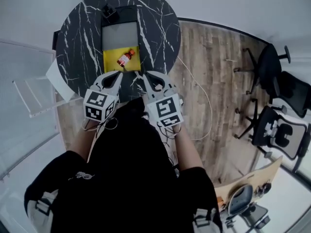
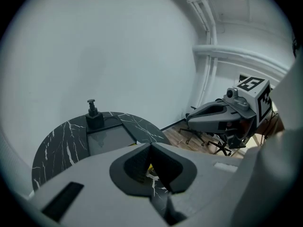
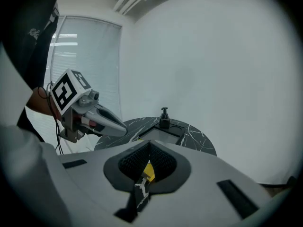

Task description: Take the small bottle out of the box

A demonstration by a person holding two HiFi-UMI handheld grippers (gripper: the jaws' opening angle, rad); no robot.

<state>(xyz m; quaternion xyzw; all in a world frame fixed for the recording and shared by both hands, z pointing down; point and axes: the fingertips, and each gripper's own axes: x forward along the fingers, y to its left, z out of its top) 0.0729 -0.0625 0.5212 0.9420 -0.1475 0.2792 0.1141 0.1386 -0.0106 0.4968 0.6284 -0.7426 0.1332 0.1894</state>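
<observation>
**A:** Where is the small bottle [image 1: 125, 58] from the left hand-held gripper [image 1: 116, 74]?

**B:** Just ahead. It lies slantwise on the yellow floor of the box [image 1: 109, 60] on the table [image 1: 77, 28]. That gripper's jaws are together, holding nothing.

**A:** And the right hand-held gripper [image 3: 147, 174]?

**B:** Jaws together too, empty, and slightly farther off, I'd judge.

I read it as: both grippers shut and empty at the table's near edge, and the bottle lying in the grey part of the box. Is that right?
Not quite. The bottle lies in the yellow part of the box, not the grey part; the head view shows it. The rest holds: the left gripper and right gripper are shut and empty at the near edge of the table.
</observation>
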